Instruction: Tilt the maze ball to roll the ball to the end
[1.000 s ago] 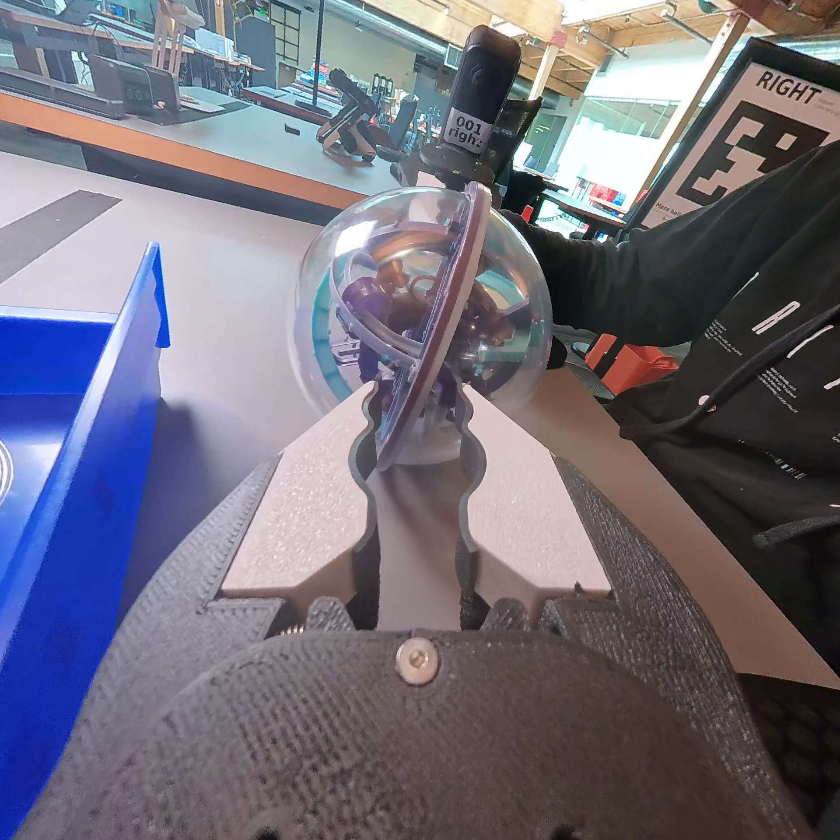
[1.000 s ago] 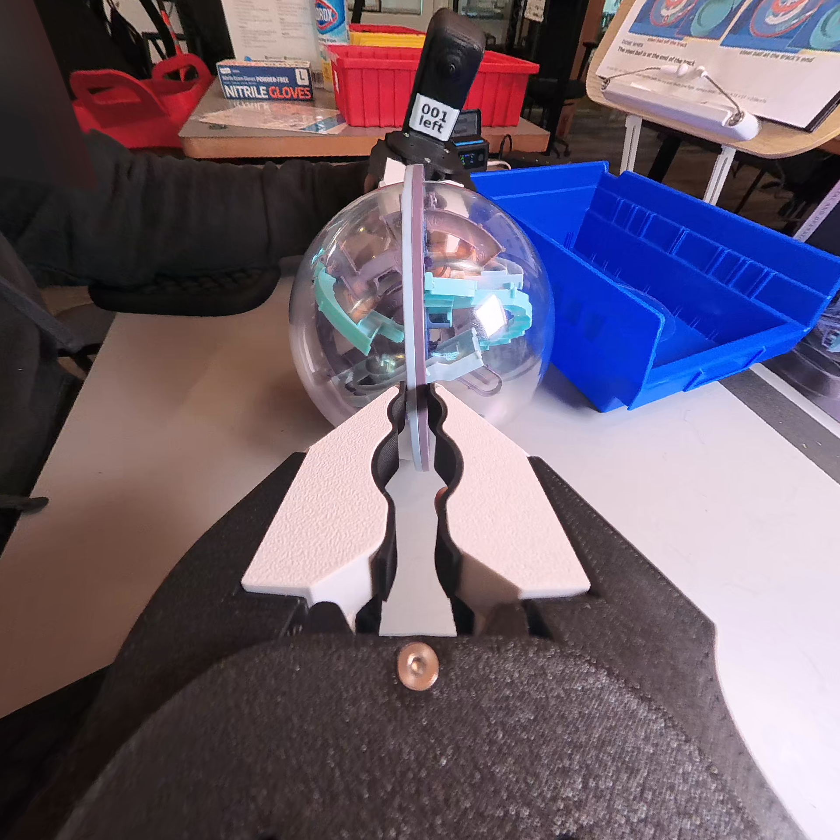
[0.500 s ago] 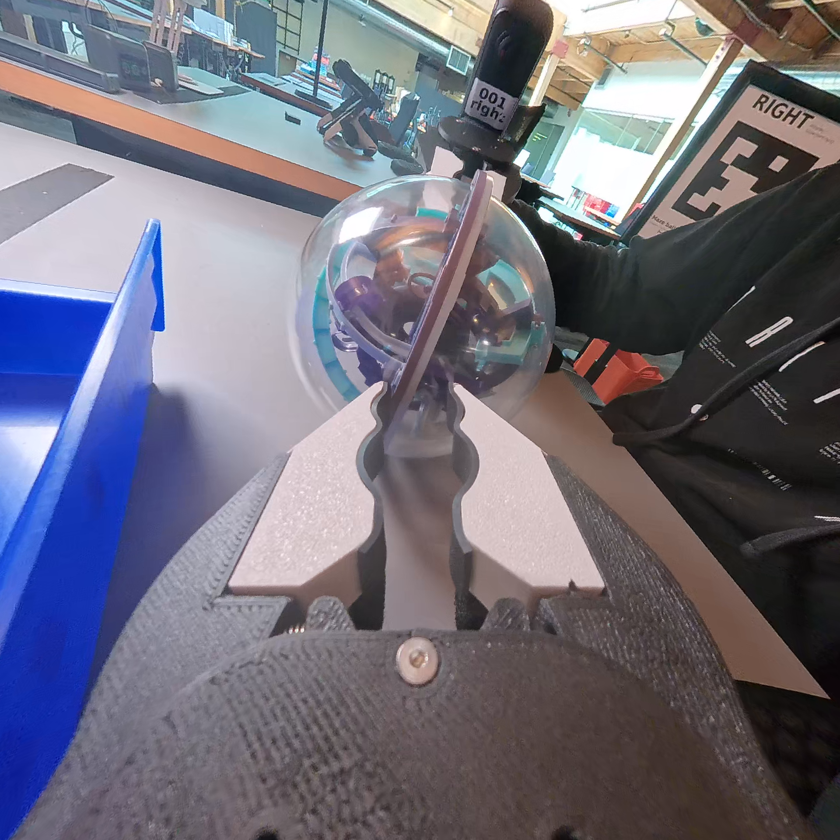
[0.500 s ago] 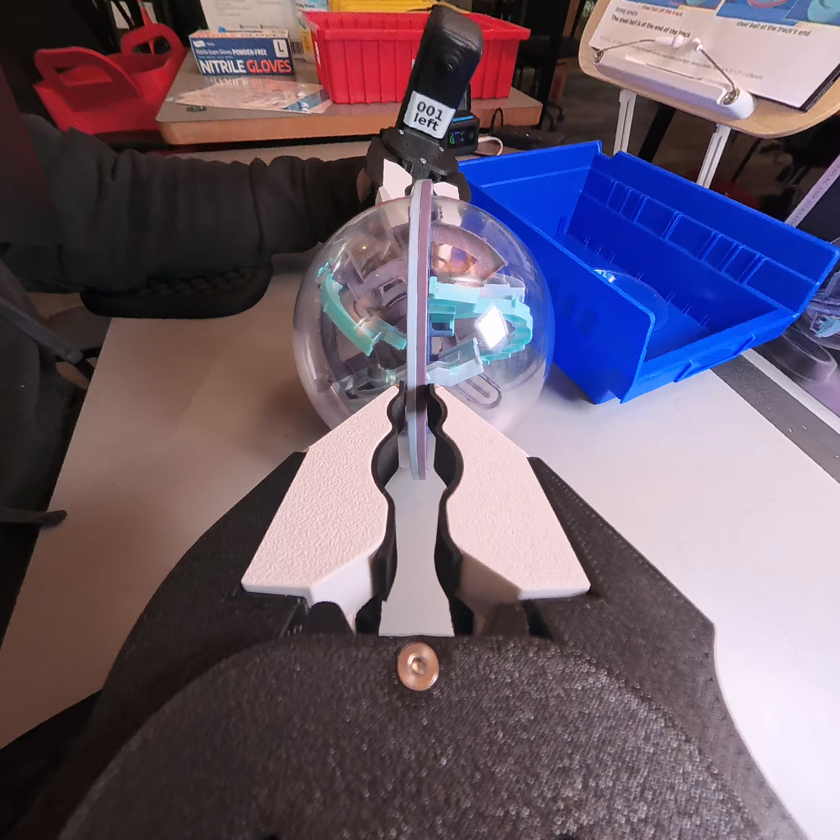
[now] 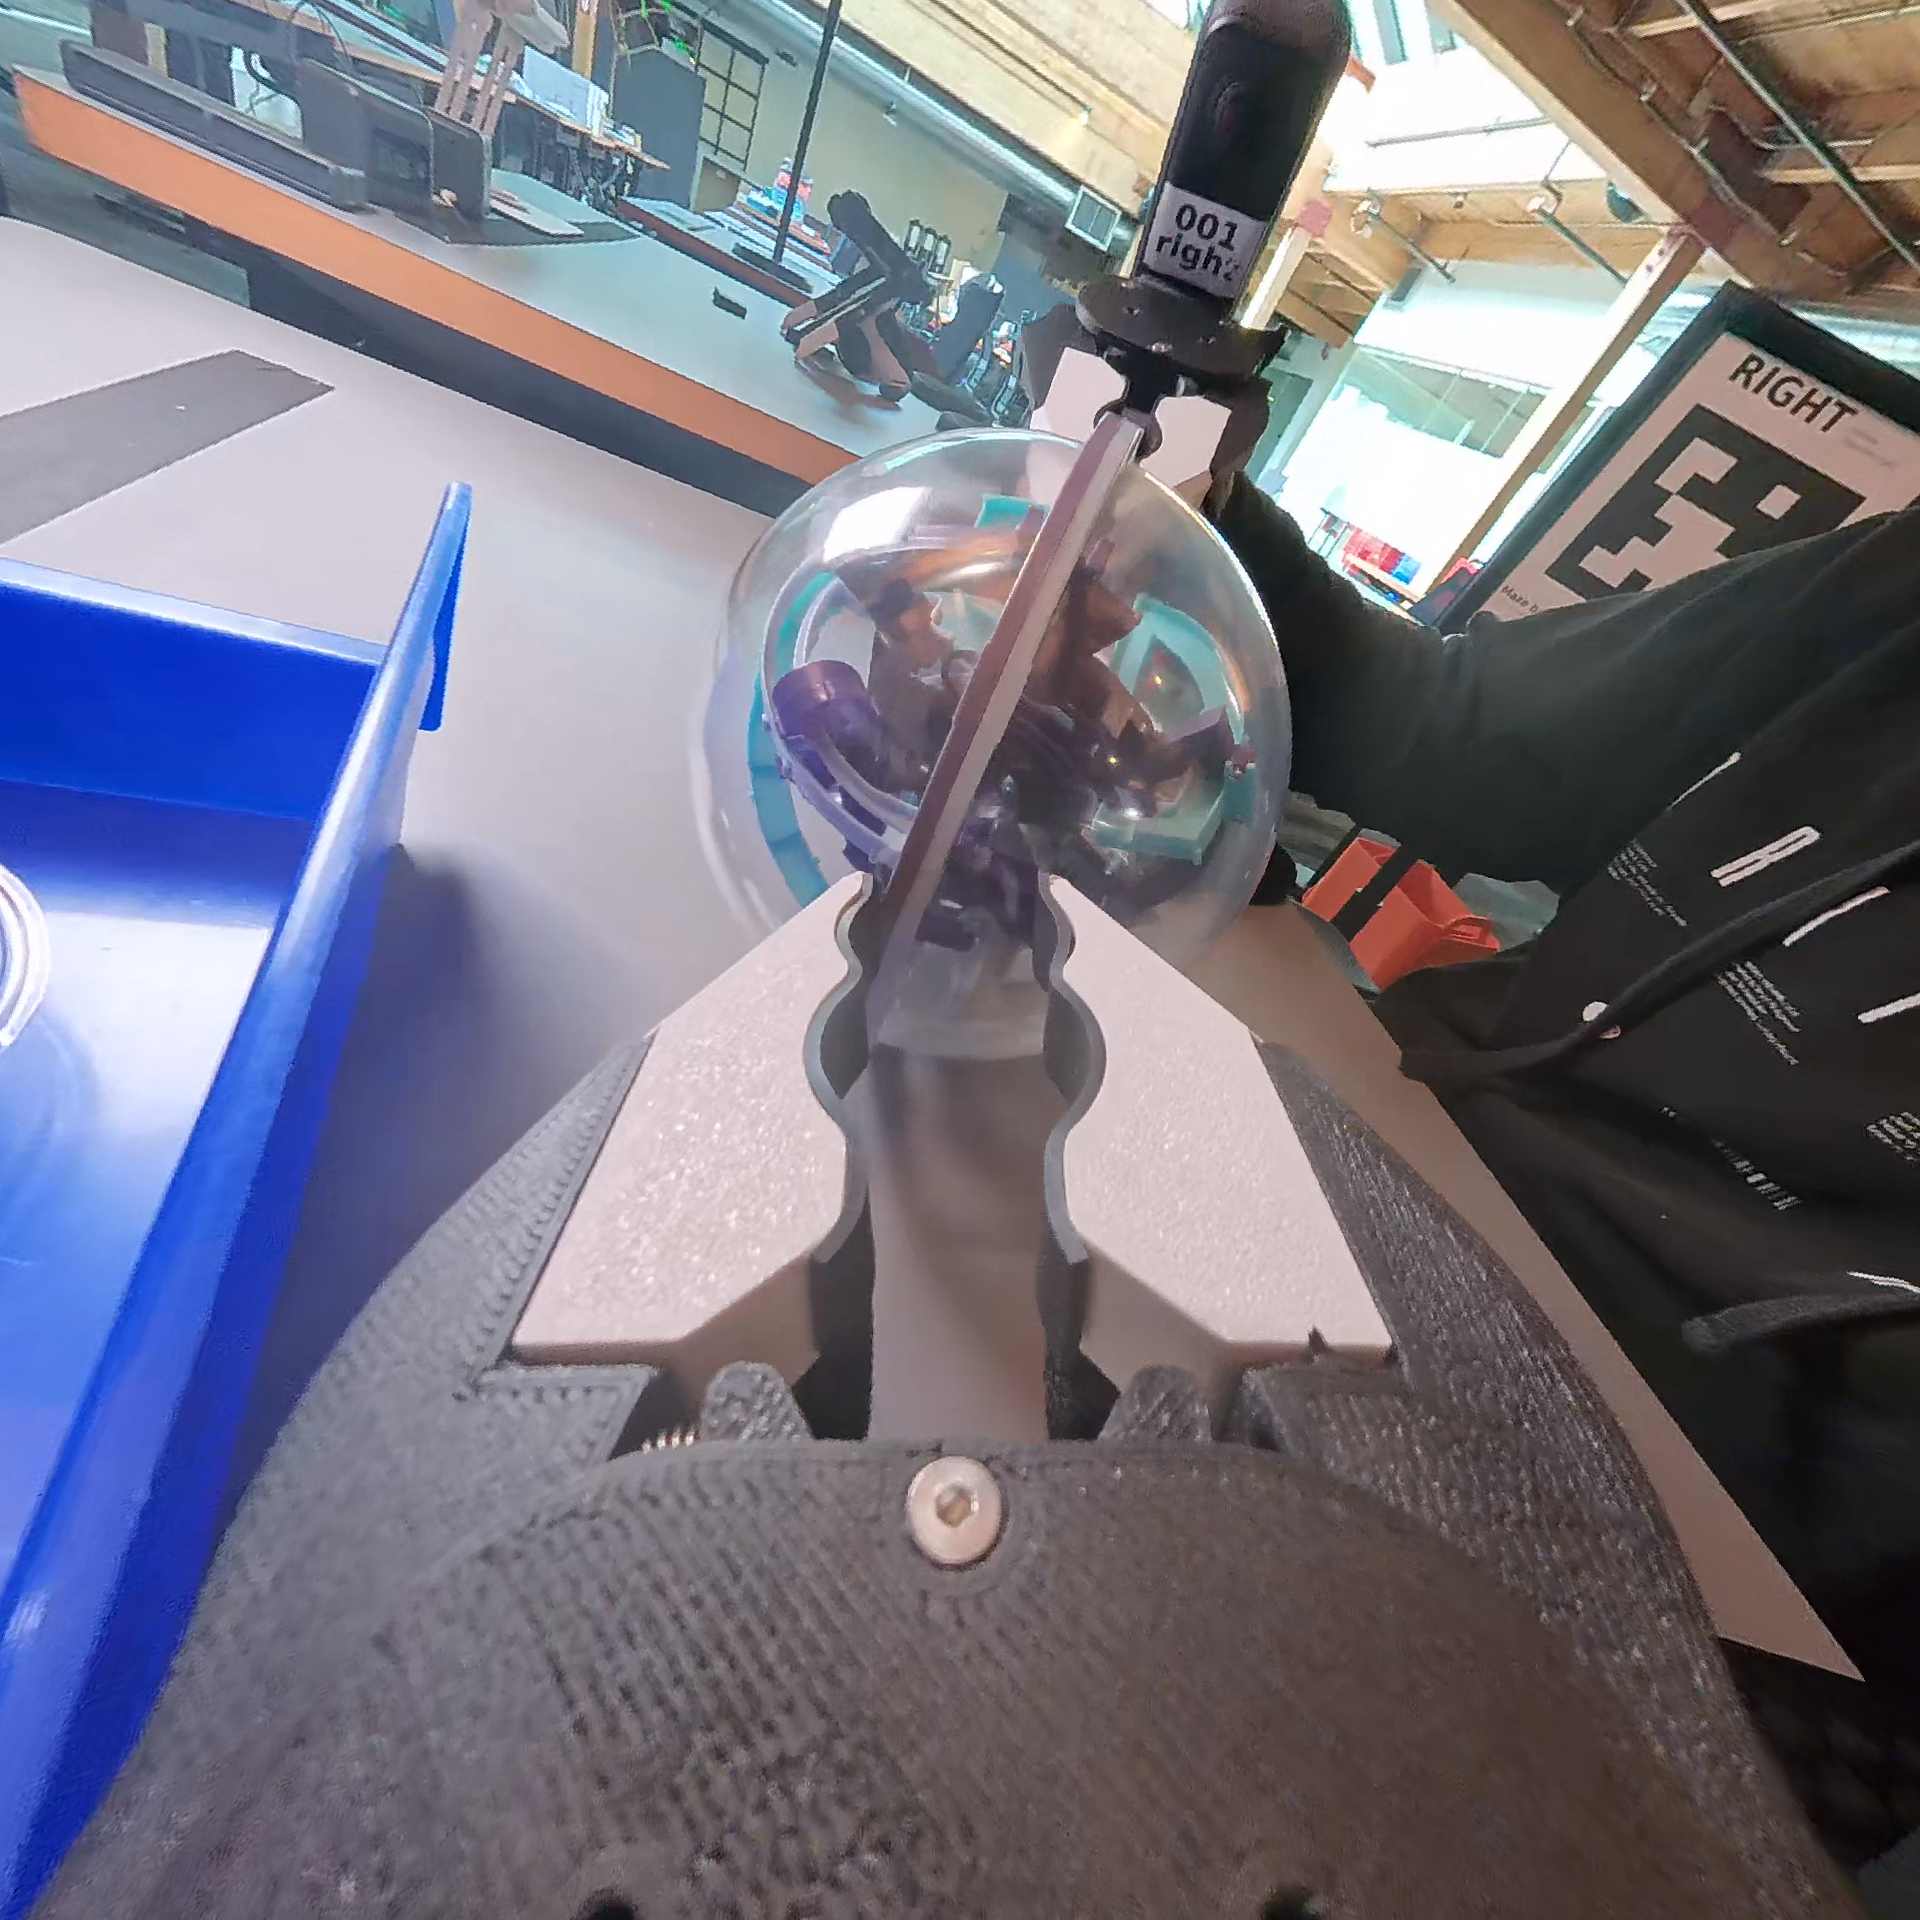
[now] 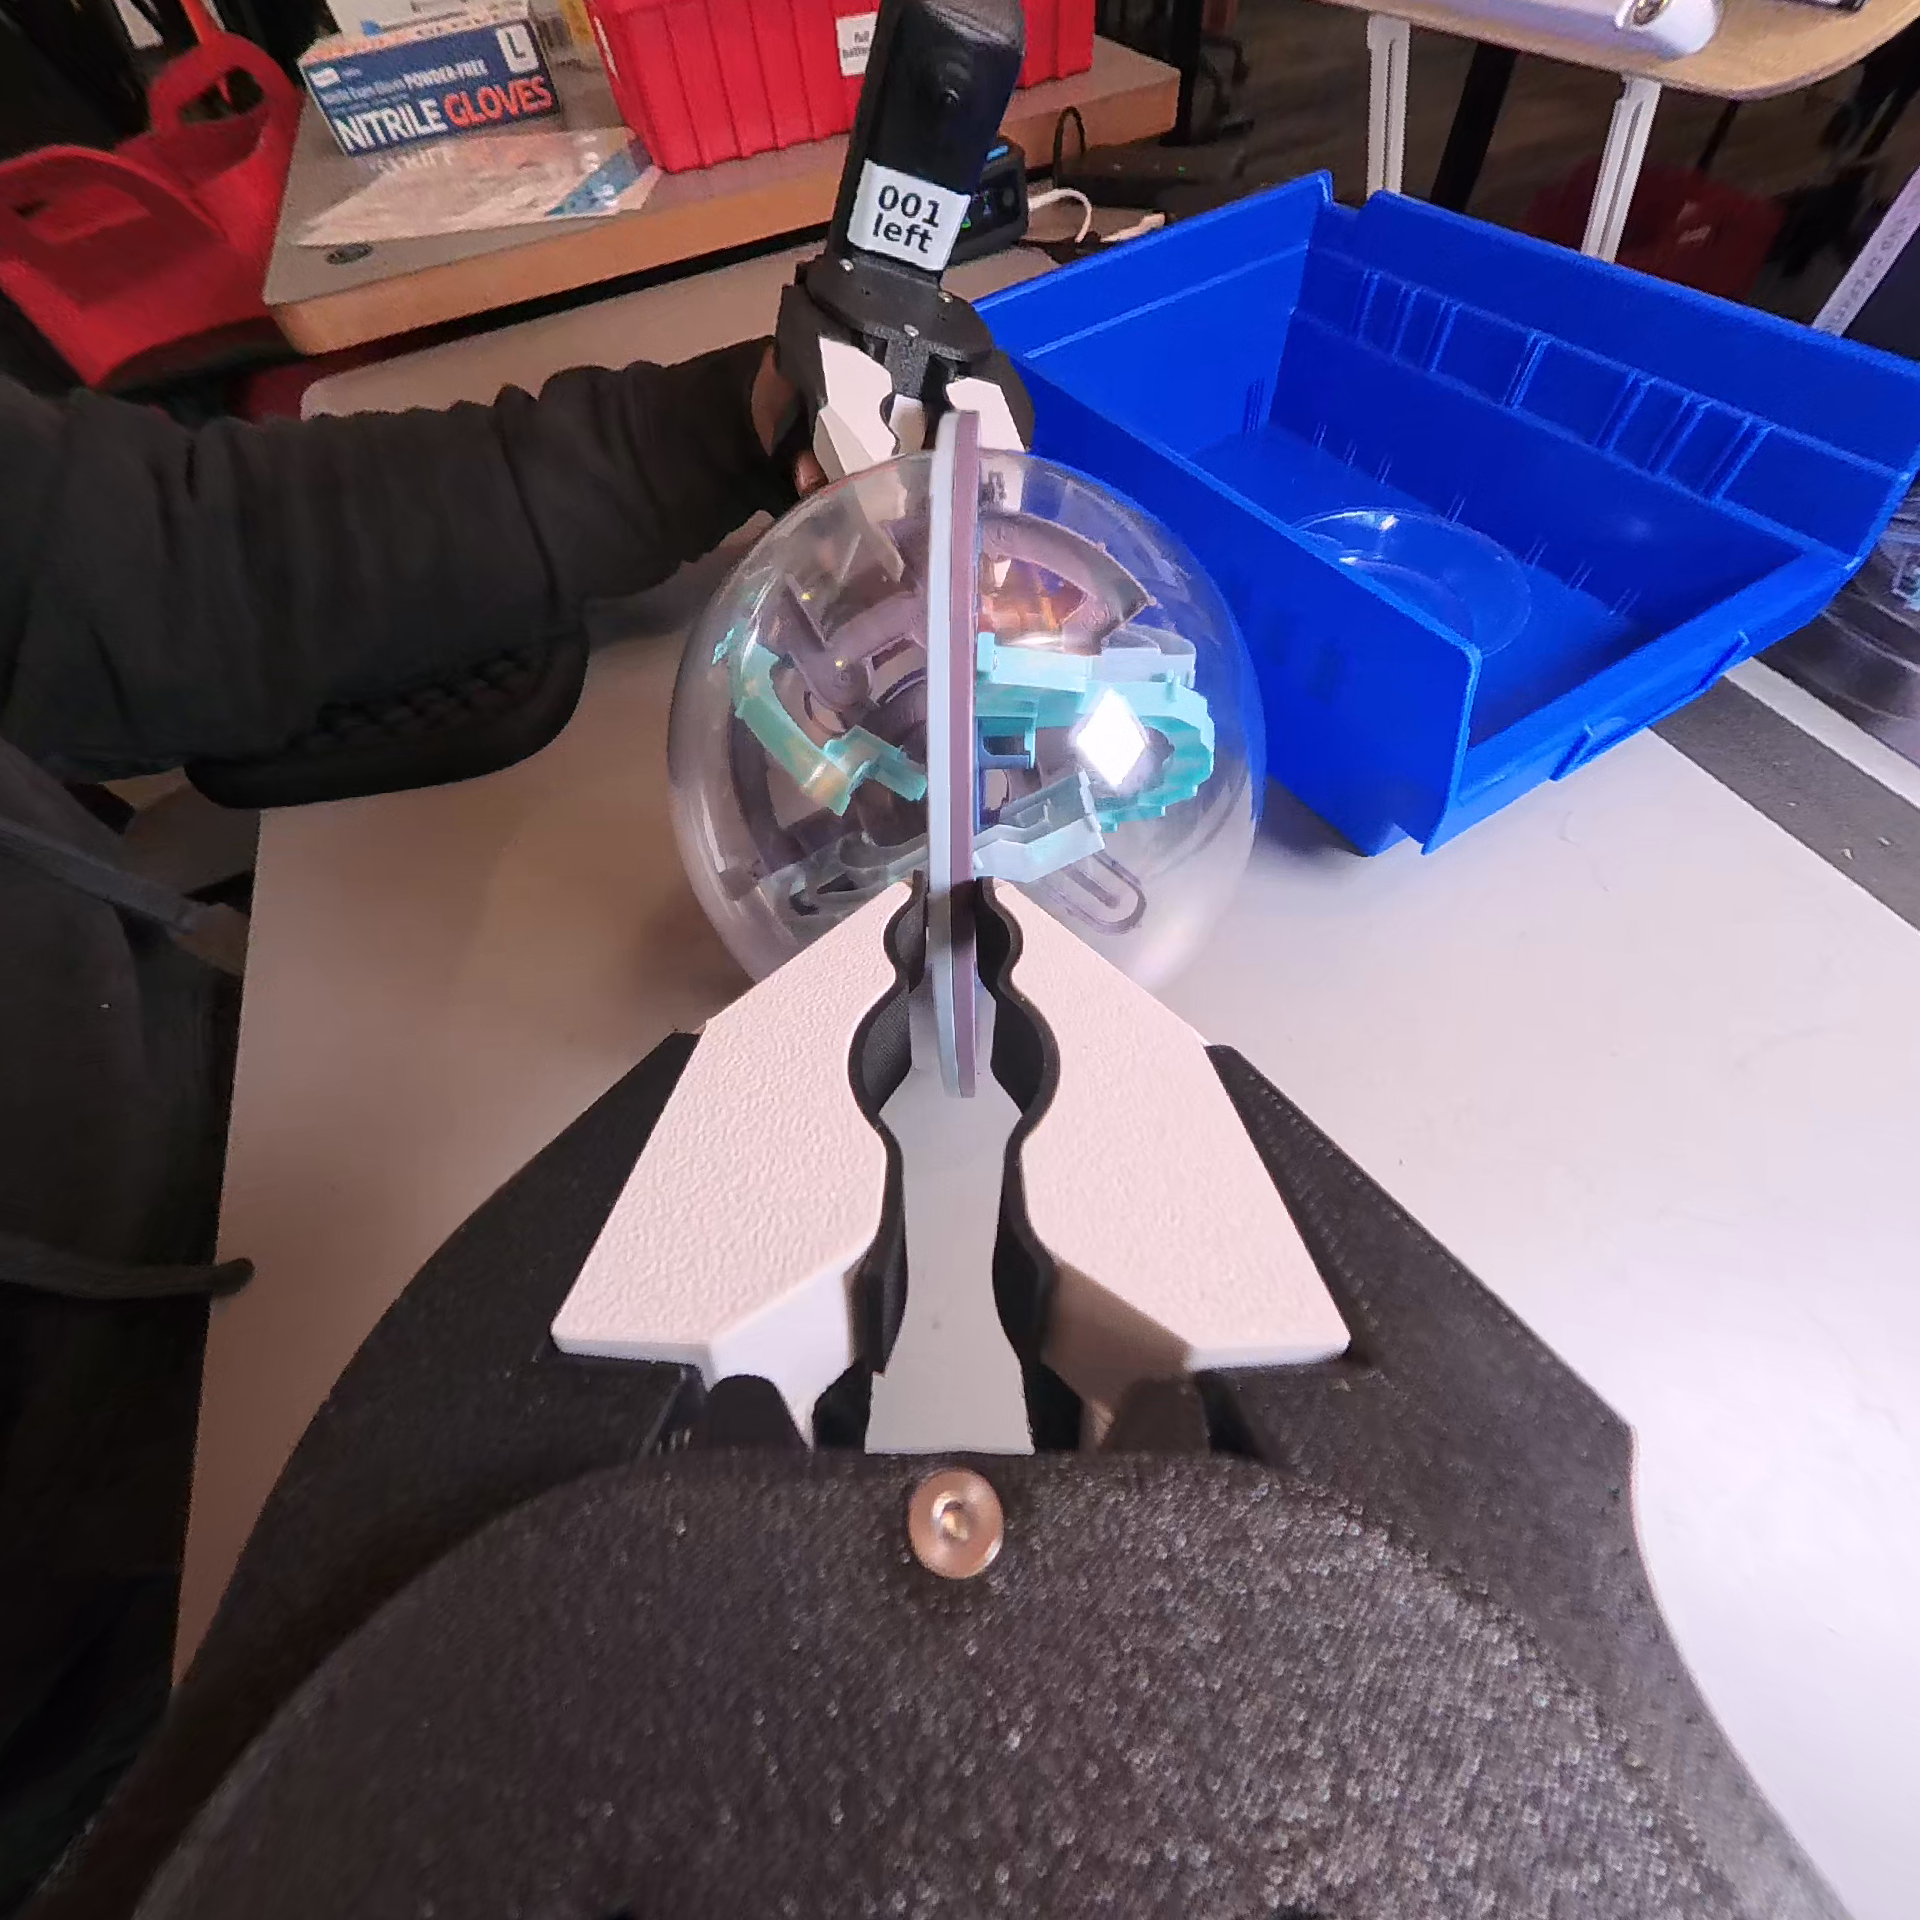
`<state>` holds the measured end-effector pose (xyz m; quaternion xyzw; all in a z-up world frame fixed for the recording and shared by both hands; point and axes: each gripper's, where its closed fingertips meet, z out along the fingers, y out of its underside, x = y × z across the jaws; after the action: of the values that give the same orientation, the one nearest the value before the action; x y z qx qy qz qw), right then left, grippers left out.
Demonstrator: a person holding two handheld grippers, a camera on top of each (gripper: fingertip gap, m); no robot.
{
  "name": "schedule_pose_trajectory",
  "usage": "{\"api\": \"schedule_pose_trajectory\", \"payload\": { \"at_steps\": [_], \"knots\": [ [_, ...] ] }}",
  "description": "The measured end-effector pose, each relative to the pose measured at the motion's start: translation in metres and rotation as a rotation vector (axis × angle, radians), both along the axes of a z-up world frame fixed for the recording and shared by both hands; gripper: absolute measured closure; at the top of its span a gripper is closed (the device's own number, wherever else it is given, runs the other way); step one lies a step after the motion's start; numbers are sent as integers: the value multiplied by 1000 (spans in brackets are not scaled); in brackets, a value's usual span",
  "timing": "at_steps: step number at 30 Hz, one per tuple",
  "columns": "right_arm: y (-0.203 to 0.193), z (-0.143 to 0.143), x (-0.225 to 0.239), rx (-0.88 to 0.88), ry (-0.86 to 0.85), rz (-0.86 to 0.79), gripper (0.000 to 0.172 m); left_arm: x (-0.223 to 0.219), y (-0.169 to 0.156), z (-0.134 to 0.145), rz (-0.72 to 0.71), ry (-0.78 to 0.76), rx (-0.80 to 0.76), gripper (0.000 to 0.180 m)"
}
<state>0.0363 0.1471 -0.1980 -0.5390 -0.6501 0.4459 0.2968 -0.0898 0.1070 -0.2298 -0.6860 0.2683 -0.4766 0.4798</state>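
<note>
My right fingers [image 6: 951, 935] pinch the maze ball's [image 6: 966, 717] flat rim; my left fingers [image 5: 951, 914] stand wider, rim slanting between them.

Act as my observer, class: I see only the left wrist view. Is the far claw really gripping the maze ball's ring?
Observer: Yes. The right wrist view shows the right claw with both pads against the flat ring of the maze ball.
Operator: What is inside the blue bin?
Observer: A clear dome lies on the floor of the blue bin.
Operator: And what is behind my left claw?
Observer: A red crate stands on a wooden table.
</note>
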Motion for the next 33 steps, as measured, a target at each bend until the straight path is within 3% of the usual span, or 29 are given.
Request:
{"api": "schedule_pose_trajectory", "payload": {
  "at_steps": [14, 22, 25, 28, 33],
  "knots": [
    [14, 5, -8, -177, -78, -99, 166, 0, 8, -10, 32, 46, -40, 154],
    [21, 2, -10, -265, -87, -122, 166, 3, 7, -10, 25, 68, -35, 141],
    [23, 1, -10, -296, -89, -130, 166, 3, 7, 1, 32, 50, 5, 128],
    [26, 0, -8, -346, -85, -137, 166, 3, 11, 18, 79, 32, 81, 103],
    [30, -7, -5, -430, -72, -151, 165, 22, 14, 40, 117, 116, 219, 76]
  ]
}}
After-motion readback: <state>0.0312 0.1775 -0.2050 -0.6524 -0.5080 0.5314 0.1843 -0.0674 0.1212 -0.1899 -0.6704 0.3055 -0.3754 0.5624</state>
